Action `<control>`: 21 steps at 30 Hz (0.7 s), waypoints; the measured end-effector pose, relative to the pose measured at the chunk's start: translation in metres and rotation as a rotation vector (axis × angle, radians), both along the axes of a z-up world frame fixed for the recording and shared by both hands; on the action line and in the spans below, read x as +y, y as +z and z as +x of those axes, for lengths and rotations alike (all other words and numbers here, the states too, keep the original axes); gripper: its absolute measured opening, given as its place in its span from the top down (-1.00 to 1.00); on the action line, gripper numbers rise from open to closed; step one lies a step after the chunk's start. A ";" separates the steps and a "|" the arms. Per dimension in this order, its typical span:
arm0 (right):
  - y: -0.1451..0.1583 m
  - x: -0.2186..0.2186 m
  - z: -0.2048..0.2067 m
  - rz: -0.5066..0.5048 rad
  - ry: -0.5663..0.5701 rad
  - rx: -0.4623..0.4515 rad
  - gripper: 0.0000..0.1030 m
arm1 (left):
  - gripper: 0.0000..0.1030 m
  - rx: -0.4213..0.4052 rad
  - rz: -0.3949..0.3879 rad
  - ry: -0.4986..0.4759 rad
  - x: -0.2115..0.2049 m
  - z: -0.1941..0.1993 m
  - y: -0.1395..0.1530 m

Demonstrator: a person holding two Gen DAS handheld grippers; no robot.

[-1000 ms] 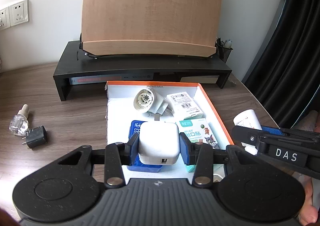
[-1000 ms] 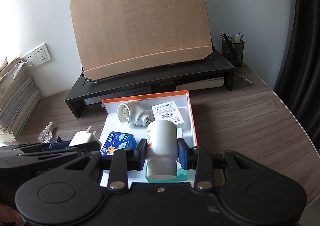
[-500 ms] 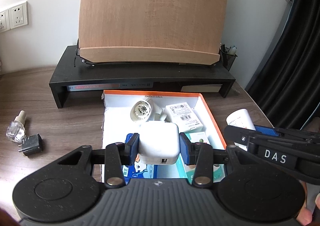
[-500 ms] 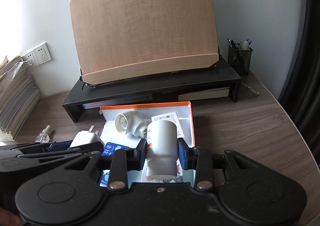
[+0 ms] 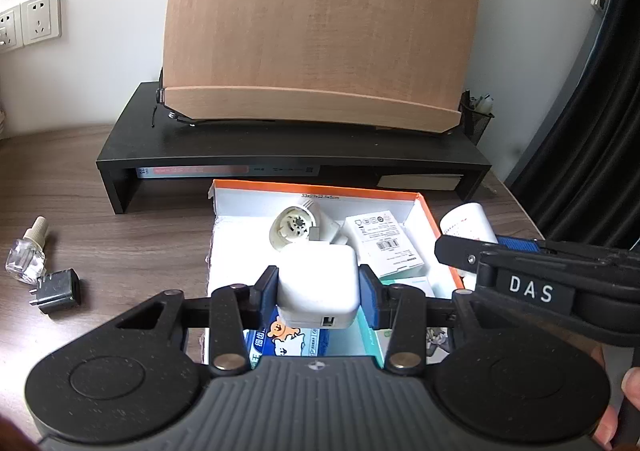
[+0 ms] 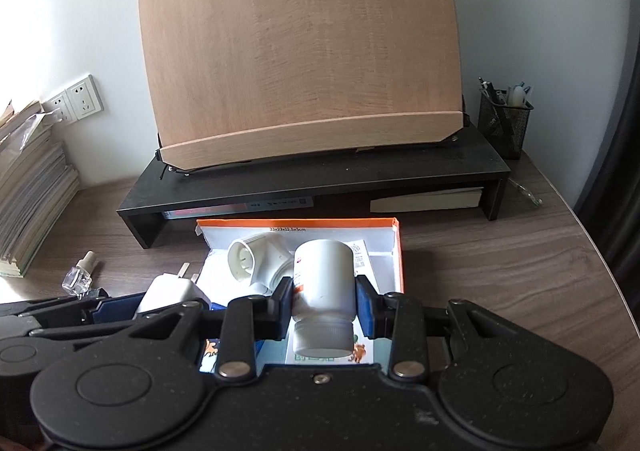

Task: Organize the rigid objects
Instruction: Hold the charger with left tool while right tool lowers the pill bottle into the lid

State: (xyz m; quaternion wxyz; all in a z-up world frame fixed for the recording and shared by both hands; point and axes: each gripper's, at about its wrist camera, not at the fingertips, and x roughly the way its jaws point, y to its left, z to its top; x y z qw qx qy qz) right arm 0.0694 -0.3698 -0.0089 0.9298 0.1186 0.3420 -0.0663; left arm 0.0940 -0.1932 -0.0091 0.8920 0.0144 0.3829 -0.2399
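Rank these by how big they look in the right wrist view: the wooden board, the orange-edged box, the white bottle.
1. wooden board
2. orange-edged box, partly hidden
3. white bottle, though it sits nearest the camera, which enlarges it

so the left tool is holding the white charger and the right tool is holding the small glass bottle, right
Not quite. The left tool does hold the white charger, but the right tool holds a white plastic bottle, as the right wrist view shows. The small glass bottle lies on the desk.

Both wrist views look forward and down, close above the orange-edged box (image 5: pixel 430 219) (image 6: pixel 398 251), sharing it and the wooden stand (image 5: pixel 320 23) (image 6: pixel 304 47) behind it.
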 end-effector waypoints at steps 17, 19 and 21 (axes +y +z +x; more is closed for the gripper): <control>-0.013 -0.011 0.026 -0.005 0.006 0.029 0.22 | 0.18 0.019 0.000 0.010 -0.006 0.013 -0.011; -0.015 -0.011 0.028 -0.005 0.005 0.033 0.22 | 0.19 0.021 0.001 0.010 -0.006 0.013 -0.012; -0.015 -0.012 0.029 -0.002 0.005 0.033 0.22 | 0.18 0.023 -0.001 0.009 -0.008 0.014 -0.012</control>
